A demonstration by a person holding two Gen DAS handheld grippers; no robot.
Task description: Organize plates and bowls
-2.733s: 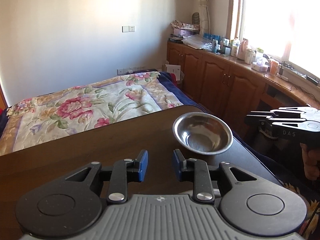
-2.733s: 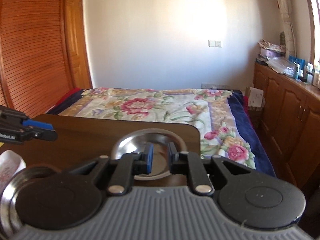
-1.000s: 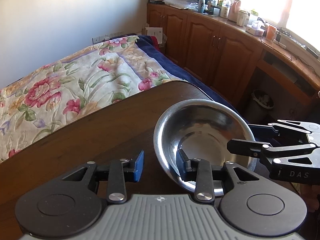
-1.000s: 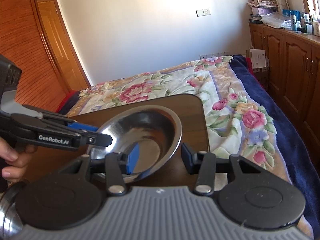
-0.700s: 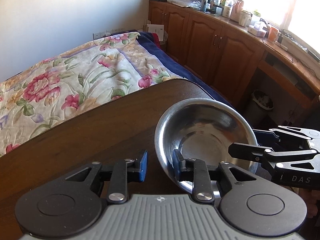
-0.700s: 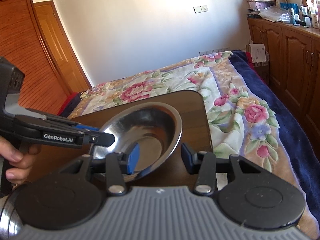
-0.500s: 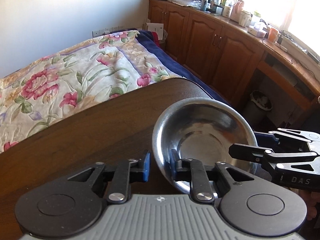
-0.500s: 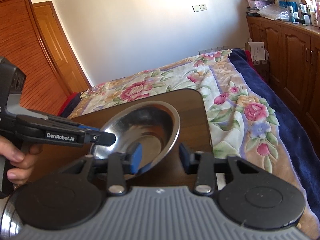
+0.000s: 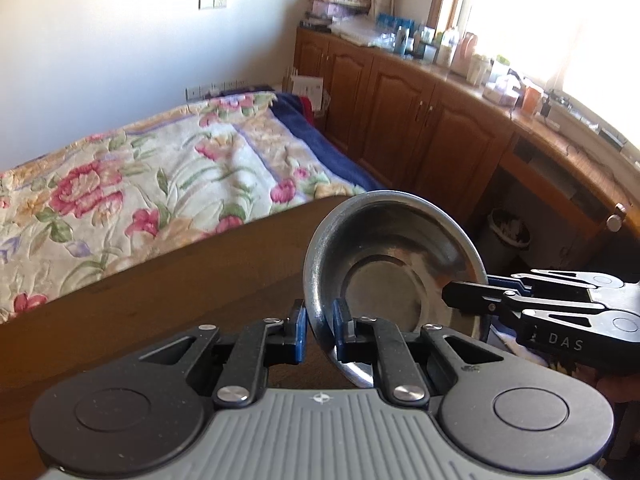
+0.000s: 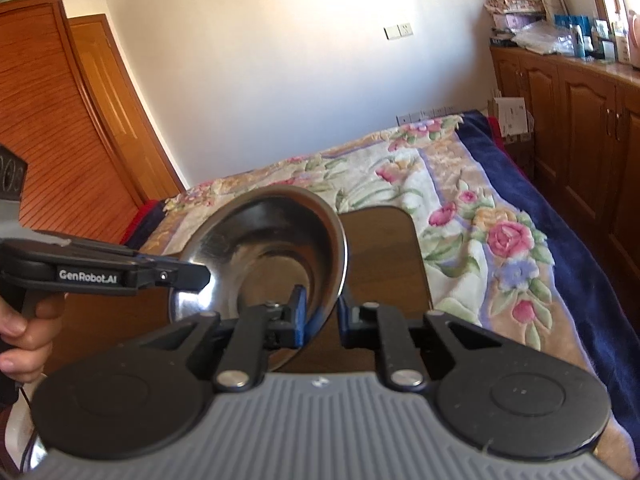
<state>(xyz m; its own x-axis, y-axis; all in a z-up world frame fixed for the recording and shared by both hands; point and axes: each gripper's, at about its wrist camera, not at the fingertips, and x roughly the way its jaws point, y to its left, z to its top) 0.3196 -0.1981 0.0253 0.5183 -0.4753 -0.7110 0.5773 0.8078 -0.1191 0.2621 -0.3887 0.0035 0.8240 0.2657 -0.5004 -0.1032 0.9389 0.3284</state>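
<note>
Left wrist view: left gripper (image 9: 319,334) nearly shut, blue pads (image 9: 297,330) pinching the near rim of a steel bowl (image 9: 390,276), one pad outside the wall, one inside. Bowl tilted up on edge, hollow facing the camera, held above the far end of a dark wooden table (image 9: 160,300). Lower edge of the bowl cut off behind the gripper body, so contact with the tabletop impossible to judge here. At the right, the right gripper (image 9: 460,298) seen side-on, its black tips clamped across the opposite rim, a strip of blue pad showing just behind the metal. Beyond the table, a flowered bedspread (image 9: 140,184) and a run of wooden cabinets (image 9: 420,128) under a glaring window; items on the counter too washed out to name.

Right wrist view: right gripper (image 10: 322,312) closed to a narrow gap on the bowl (image 10: 264,248), left pad (image 10: 298,314) inside the hollow, the other finger outside the wall, its pad hidden by the rim. Bowl leaning the other way here, clear of the table (image 10: 384,264) at its far edge. Left gripper (image 10: 196,274) reaching in from the left, tips on the rim, exact grip masked by glare on the steel. Only here: a hand (image 10: 24,332) wrapped round the left gripper's handle, a slatted wooden door (image 10: 52,140), and a sliver of another shiny rim (image 10: 34,452) at the bottom left corner, mostly cut off.
</note>
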